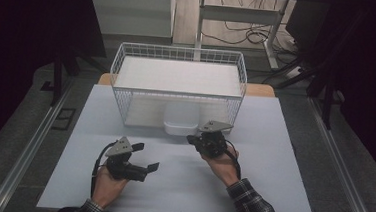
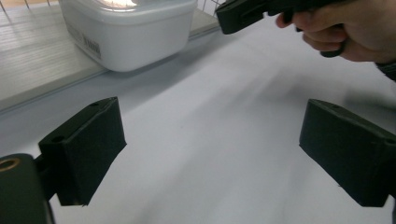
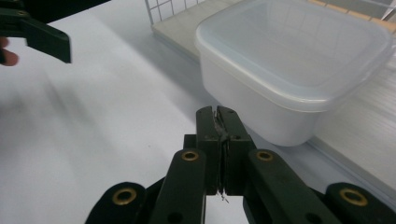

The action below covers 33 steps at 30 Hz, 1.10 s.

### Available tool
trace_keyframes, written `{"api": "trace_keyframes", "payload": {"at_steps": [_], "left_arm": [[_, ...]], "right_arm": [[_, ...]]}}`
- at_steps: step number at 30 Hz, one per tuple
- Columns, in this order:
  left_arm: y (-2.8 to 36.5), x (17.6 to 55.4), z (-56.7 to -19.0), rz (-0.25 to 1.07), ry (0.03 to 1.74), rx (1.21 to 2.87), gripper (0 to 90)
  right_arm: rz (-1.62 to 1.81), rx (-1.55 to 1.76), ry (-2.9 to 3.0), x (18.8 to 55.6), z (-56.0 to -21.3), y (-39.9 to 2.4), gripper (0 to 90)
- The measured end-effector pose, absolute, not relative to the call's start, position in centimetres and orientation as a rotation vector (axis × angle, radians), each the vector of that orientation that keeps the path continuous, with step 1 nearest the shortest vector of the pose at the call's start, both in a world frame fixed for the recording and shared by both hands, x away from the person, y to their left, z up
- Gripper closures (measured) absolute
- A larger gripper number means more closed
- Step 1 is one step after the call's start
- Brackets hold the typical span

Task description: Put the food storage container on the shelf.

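near the tabletop's front edge, the left gripper (image 1: 144,155) is spread empty; the right gripper (image 1: 192,138), pressed together, sits beside the white container (image 1: 178,123).

Both hands out over the table, a gripper in each.

The left gripper (image 1: 145,156) sat low in the person's left hand (image 1: 108,180), pointing toward the right, jaws spread wide with nothing between them. The right gripper (image 1: 193,138), held in the right hand (image 1: 222,163), reached further forward, its jaws pressed tight together and empty. Plaid sleeves covered both forearms.
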<state>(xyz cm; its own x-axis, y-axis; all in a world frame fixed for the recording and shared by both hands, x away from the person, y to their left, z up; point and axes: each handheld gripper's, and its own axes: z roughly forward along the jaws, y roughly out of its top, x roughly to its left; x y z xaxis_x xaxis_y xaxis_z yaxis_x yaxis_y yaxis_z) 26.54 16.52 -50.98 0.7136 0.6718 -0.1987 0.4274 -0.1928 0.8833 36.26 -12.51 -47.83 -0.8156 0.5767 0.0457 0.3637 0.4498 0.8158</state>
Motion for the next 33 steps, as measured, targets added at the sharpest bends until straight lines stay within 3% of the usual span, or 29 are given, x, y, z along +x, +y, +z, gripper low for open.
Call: {"api": "trace_keyframes", "payload": {"at_steps": [15,24,33], "left_arm": [[17.7,24.5,-51.3,0.314,0.867,1.861,3.8],[17.8,24.3,-51.7,0.267,0.865,1.858,7.1],[17.9,24.4,-51.9,0.329,0.866,1.858,6.5]], "right_arm": [[1.293,0.864,2.476,38.7,-49.8,-10.4,87.6],[1.242,0.85,2.493,39.9,-50.5,-9.0,87.5],[1.21,0.848,2.477,41.3,-50.3,-8.5,87.5]]}}
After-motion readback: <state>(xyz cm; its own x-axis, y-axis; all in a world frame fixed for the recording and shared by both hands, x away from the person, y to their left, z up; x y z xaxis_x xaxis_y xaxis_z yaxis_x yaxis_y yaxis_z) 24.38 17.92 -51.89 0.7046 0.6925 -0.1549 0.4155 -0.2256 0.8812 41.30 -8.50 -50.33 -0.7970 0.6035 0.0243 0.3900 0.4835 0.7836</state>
